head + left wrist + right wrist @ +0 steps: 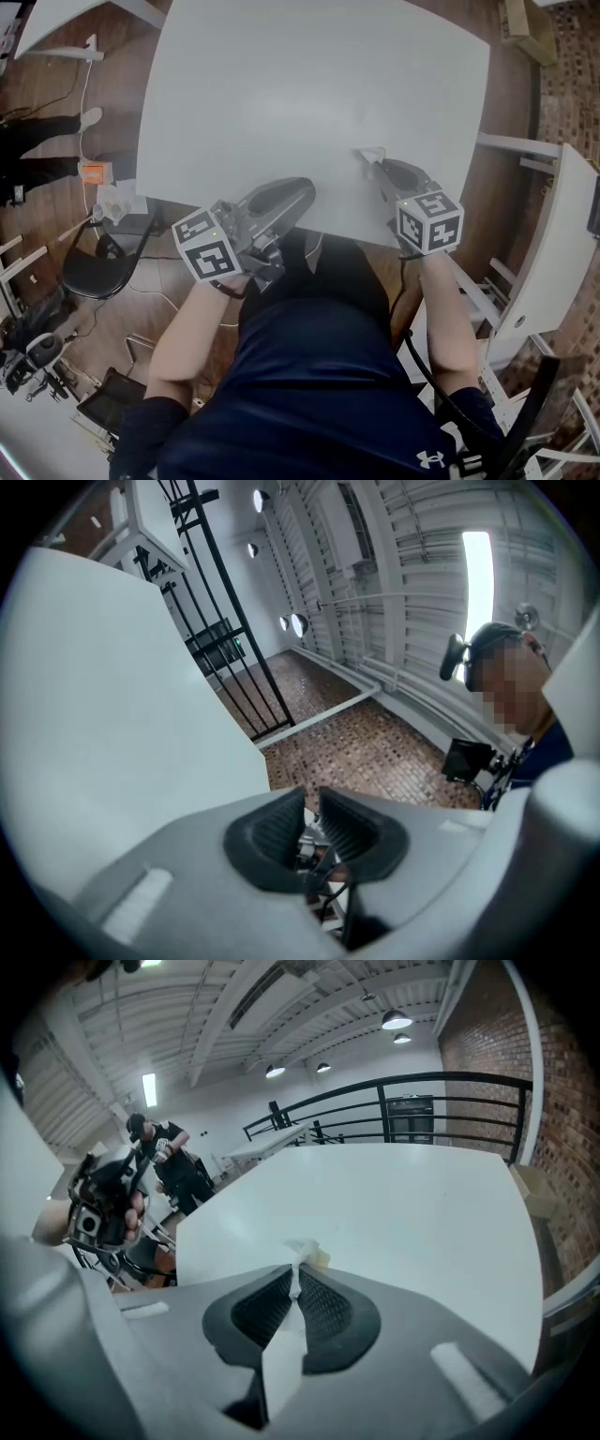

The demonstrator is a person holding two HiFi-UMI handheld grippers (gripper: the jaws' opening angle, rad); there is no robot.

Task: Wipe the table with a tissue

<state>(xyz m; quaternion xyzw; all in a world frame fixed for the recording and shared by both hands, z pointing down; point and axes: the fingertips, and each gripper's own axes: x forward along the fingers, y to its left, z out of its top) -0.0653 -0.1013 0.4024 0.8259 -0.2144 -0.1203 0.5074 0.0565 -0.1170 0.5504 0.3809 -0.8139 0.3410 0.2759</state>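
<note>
The white table [309,75] fills the upper half of the head view. My right gripper [367,161] hangs over its near right part, pointing down and away, shut on a white tissue [370,153]. In the right gripper view the tissue [302,1252] is pinched between the pads, a crumpled tuft sticking out past the tips and a strip trailing back, with the table [394,1213] below. My left gripper [305,190] sits at the table's near edge. Its jaws [311,803] stand a narrow gap apart with nothing between them, and the table [94,714] shows on the left.
A black chair [94,272] and a stool with crumpled white paper [117,202] stand left of the table. Another white table [562,244] is at the right. A person [164,1162] stands beyond the far left, and a black railing [422,1101] runs behind the table.
</note>
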